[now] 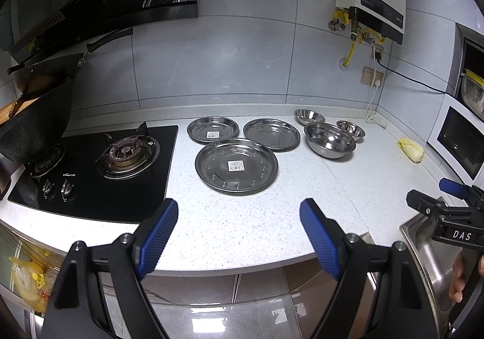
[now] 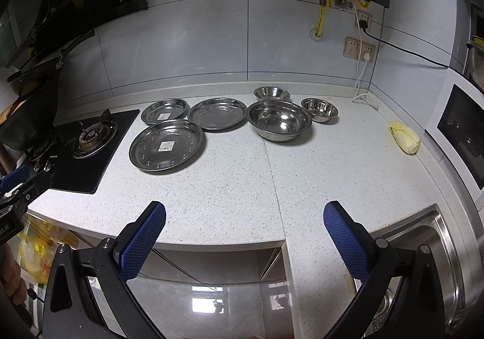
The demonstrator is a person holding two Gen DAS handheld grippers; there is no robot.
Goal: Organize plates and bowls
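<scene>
Three steel plates lie flat on the white counter: a large one with a label (image 1: 236, 166) (image 2: 166, 145) in front, a smaller labelled one (image 1: 213, 130) (image 2: 165, 111) behind it, and a plain one (image 1: 271, 133) (image 2: 217, 113) to its right. Three steel bowls stand right of them: a large one (image 1: 329, 139) (image 2: 279, 120), a small one behind (image 1: 309, 116) (image 2: 271, 93), a small one at right (image 1: 351, 129) (image 2: 319, 109). My left gripper (image 1: 239, 218) is open and empty over the counter's front edge. My right gripper (image 2: 244, 221) is open and empty, also at the front edge.
A black gas hob (image 1: 96, 169) (image 2: 87, 145) with a dark wok (image 1: 33, 127) lies left of the plates. A yellow cabbage piece (image 1: 411, 150) (image 2: 404, 137) lies at right, near a white oven (image 2: 459, 127). A steel sink (image 2: 429, 248) is at the front right.
</scene>
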